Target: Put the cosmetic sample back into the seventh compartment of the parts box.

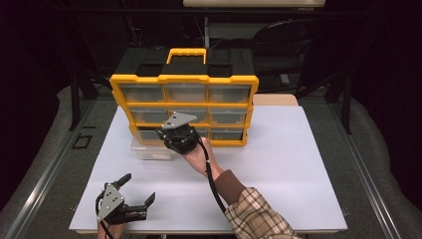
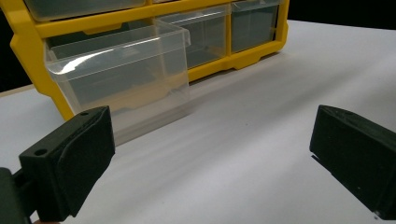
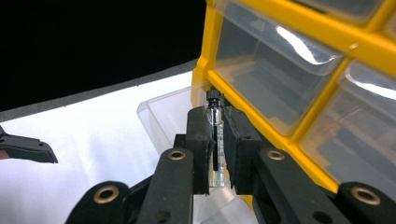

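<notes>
I'm carrying a small clear glass vial with a black cap (image 3: pixel 215 122), pinched upright in my right gripper (image 3: pixel 215 140) at frame centre, over the pulled-out clear plastic drawer (image 3: pixel 173 116) of the yellow organizer (image 1: pixel 184 78); next I lower and release, left gripper (image 1: pixel 137 191) idling spread lower left.

The organizer cabinet (image 1: pixel 184 79) has a frame of smooth yellow plastic with a slight sheen and a black plastic top. Its drawers, including the pulled-out drawer (image 2: pixel 126 79), are clear glossy plastic that catches highlights. The vial (image 3: pixel 215 135) looks like clear glass with a black cap. The right gripper (image 3: pixel 215 149) has matt black jaws with brass-coloured rivets; the left gripper (image 2: pixel 210 158) has matt, faintly grainy black pads. The table (image 1: pixel 278 164) is matt white. The sleeve (image 1: pixel 256 216) is plaid cloth.
</notes>
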### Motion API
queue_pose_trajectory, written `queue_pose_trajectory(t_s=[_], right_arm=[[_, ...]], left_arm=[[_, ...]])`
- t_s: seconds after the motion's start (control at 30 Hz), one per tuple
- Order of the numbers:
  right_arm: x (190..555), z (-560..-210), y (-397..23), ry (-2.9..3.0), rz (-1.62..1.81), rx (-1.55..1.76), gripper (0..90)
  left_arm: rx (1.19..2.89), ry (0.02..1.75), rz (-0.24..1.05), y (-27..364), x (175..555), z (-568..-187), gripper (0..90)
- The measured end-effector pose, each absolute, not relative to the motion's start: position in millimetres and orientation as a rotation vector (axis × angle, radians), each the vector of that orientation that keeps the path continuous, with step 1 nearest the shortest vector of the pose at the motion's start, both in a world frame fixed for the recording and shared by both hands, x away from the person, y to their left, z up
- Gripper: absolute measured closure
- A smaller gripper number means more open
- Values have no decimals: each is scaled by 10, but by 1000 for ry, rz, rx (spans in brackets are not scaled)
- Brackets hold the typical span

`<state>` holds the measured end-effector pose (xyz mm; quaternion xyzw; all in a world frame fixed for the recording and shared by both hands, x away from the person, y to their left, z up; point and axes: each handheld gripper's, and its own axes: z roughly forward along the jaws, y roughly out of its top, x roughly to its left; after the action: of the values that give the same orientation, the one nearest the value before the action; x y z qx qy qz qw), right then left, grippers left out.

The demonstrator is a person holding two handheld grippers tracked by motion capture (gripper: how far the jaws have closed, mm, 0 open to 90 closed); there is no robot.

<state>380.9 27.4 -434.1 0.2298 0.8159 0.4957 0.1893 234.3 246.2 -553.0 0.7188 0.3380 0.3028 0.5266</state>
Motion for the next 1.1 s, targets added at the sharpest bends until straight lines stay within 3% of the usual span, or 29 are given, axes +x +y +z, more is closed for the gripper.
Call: queue_pose_trajectory(t_s=[0.83, 1.1], right_arm=[[4079, -4488, 633, 2426, 1239, 726, 803], [4072, -4492, 513, 2416, 1305, 768, 591]], left_arm=[[1716, 808, 717, 2469, 2342, -5528, 1], [1712, 806, 718, 2480, 2341, -5527, 0]])
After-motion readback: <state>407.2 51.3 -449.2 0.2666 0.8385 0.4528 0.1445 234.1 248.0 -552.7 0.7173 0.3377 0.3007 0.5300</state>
